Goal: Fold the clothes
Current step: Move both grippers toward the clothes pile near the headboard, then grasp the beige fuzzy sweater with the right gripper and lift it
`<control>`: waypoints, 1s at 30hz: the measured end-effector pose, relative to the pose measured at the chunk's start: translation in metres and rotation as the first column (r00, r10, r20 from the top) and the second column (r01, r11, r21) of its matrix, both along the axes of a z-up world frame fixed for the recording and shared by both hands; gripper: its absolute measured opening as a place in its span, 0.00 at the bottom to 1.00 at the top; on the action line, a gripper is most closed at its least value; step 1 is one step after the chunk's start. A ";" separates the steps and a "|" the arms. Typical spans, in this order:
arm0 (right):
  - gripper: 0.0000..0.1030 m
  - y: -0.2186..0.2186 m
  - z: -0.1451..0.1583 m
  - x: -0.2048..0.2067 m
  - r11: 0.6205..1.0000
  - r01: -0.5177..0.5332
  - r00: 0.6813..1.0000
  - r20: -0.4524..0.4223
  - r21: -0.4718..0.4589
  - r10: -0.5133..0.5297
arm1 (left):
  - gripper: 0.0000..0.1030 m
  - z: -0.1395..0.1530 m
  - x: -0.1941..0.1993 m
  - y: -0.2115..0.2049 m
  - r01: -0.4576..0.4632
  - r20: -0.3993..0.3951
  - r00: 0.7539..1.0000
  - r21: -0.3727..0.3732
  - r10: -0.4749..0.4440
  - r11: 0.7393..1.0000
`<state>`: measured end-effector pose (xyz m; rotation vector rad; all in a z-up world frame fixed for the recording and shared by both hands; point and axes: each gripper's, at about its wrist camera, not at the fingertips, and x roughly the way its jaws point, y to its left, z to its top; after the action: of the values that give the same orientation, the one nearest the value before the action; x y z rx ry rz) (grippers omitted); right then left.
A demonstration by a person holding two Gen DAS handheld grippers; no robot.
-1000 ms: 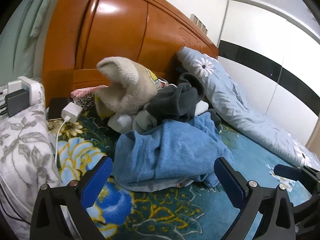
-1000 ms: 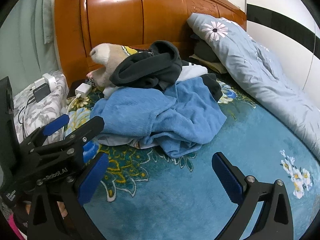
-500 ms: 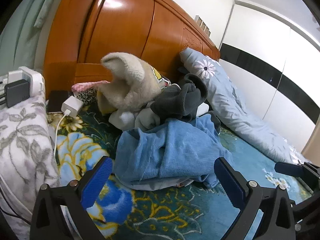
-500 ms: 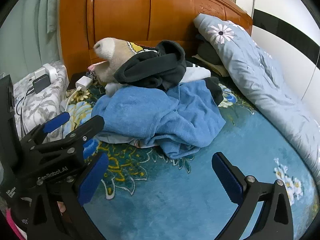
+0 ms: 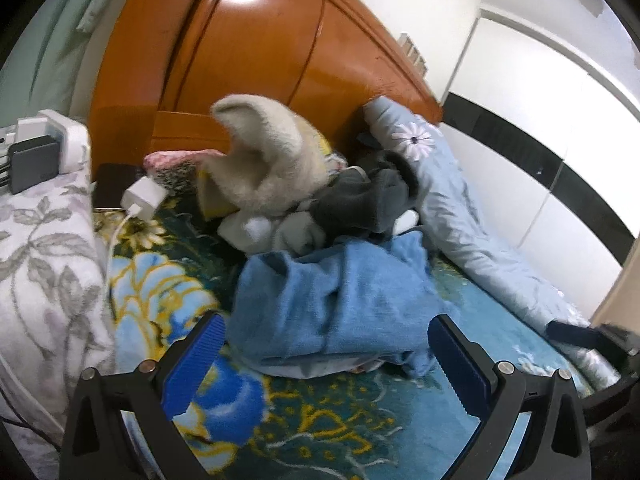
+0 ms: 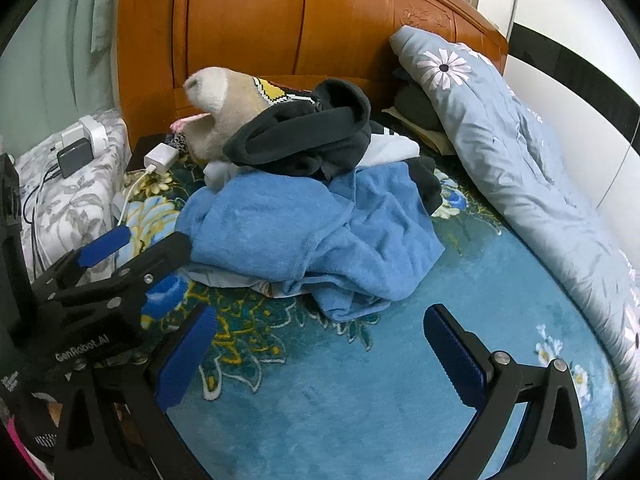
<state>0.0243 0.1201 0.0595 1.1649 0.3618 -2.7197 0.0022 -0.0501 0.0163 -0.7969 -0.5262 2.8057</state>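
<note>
Blue terry-cloth garment (image 6: 316,228) lies crumpled at the front of a clothes heap on the teal floral bedspread (image 6: 360,380), under a dark grey fleece hoodie (image 6: 308,136). It looks soft, limp and light; a loose hem edge seems the best hold. Left gripper (image 5: 326,364) and right gripper (image 6: 320,354) both gape wide, holding nothing.

Open teal bed (image 6: 360,400) fills lower centre of right view, a clear lane to the clothes pile (image 6: 312,216). Left claw (image 6: 132,240) crowds lower left. Quilt (image 6: 520,152) walls the right edge; headboard (image 6: 280,20) blocks behind. Charger (image 5: 144,198) and cable sit left of the pile in left view.
</note>
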 end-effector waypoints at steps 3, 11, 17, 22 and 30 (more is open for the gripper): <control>1.00 -0.002 0.026 -0.016 0.999 -0.009 0.999 -0.051 0.032 0.010 | 1.00 -0.004 -0.004 -0.005 -0.036 0.033 0.999 -0.025 0.037 0.999; 1.00 -0.082 0.057 -0.120 0.983 -0.183 0.981 -0.059 0.013 0.183 | 1.00 -0.017 -0.013 -0.018 -0.074 0.118 0.990 0.011 0.073 0.997; 0.87 -0.135 0.036 -0.185 0.978 -0.207 0.978 0.006 0.024 0.207 | 1.00 -0.018 -0.015 -0.026 -0.078 0.137 0.988 0.025 0.074 0.997; 0.51 -0.143 0.022 -0.212 0.987 -0.152 0.988 0.028 0.046 0.150 | 1.00 -0.021 -0.016 -0.037 -0.100 0.159 0.983 0.055 0.090 0.993; 0.21 -0.072 0.083 -0.222 0.992 0.001 0.997 -0.081 -0.127 -0.011 | 1.00 -0.018 -0.013 -0.036 -0.064 0.135 0.989 0.072 0.054 0.995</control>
<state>-0.1972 0.0482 0.1422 1.0266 0.1915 -2.7557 -0.0106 -0.0863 -0.0022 -0.9722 -0.6839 2.7796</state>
